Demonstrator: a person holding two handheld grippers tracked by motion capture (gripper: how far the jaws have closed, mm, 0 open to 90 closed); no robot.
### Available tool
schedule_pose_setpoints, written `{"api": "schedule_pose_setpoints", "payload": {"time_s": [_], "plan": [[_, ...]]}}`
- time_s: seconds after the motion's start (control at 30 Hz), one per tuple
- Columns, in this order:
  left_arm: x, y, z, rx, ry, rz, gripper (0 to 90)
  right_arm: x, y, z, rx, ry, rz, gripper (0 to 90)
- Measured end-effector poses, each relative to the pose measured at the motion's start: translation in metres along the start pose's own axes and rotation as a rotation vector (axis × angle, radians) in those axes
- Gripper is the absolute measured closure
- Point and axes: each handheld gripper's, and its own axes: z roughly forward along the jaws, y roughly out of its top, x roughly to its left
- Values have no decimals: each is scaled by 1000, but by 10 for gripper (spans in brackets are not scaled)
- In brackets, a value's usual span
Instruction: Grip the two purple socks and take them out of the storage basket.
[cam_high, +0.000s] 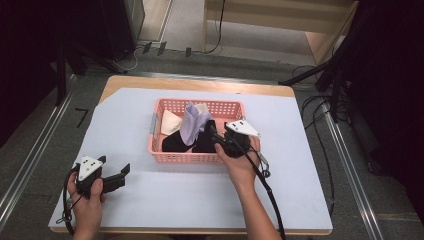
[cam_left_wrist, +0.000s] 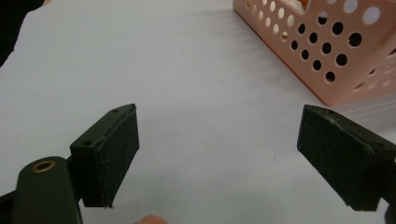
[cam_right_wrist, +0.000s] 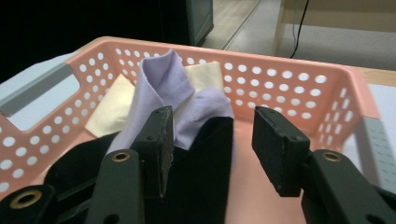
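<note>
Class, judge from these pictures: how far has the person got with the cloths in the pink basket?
Done: nothing lies out on the white table cover yet. The lilac cloth, black cloth and cream cloth all sit in the pink basket. In hand: the right gripper reaches in, jaws open around a fold of black cloth. Left: gripping and lifting. The left gripper waits open beside the basket.

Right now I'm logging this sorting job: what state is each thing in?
Pink basket: upright on the table, holding cloths.
Lilac cloth: crumpled, standing up.
Black cloth: heaped, between the right claw's jaws.
Cream cloth: lying folded.
Left claw: open, empty.
Right claw: open.
</note>
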Motion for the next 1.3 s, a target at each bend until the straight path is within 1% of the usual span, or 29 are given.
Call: {"api": "schedule_pose_setpoints", "payload": {"time_s": [0.03,0.13,0.17,0.33,0.4,0.57,0.63,0.7,0.8,0.87,0.97,1.0,1.03,1.13,1.23,1.3], "plan": [[0,0,0,0,0,0,140,0,0,0,0,0,0,488],[0,0,0,2,1,-1,140,7,5,7,-3,18,-5,486],[0,0,0,4,1,-2,140,9,6,9,4,23,0,485],[0,0,0,-2,-1,0,140,19,8,20,30,34,-11,483],[0,0,0,0,1,0,140,23,9,25,37,43,-4,481],[0,0,1,6,0,-2,140,30,12,36,61,41,-21,472],[0,0,1,6,0,-1,140,31,12,41,72,40,-13,472],[0,0,1,6,1,0,140,33,13,46,83,23,-23,473],[0,0,1,4,3,1,140,37,17,49,89,29,-10,472],[0,0,1,3,6,0,140,40,19,53,103,33,-3,472],[-1,0,1,5,3,4,140,44,23,58,136,41,2,472],[-1,0,1,5,3,4,140,44,23,58,136,41,2,472],[-1,0,1,5,3,4,140,47,26,62,162,45,10,472],[-1,0,1,5,6,8,141,50,29,67,192,53,35,473],[-1,0,1,4,5,11,140,51,32,73,243,35,48,473],[-1,0,0,2,4,10,140,50,33,77,279,33,66,474]]}}
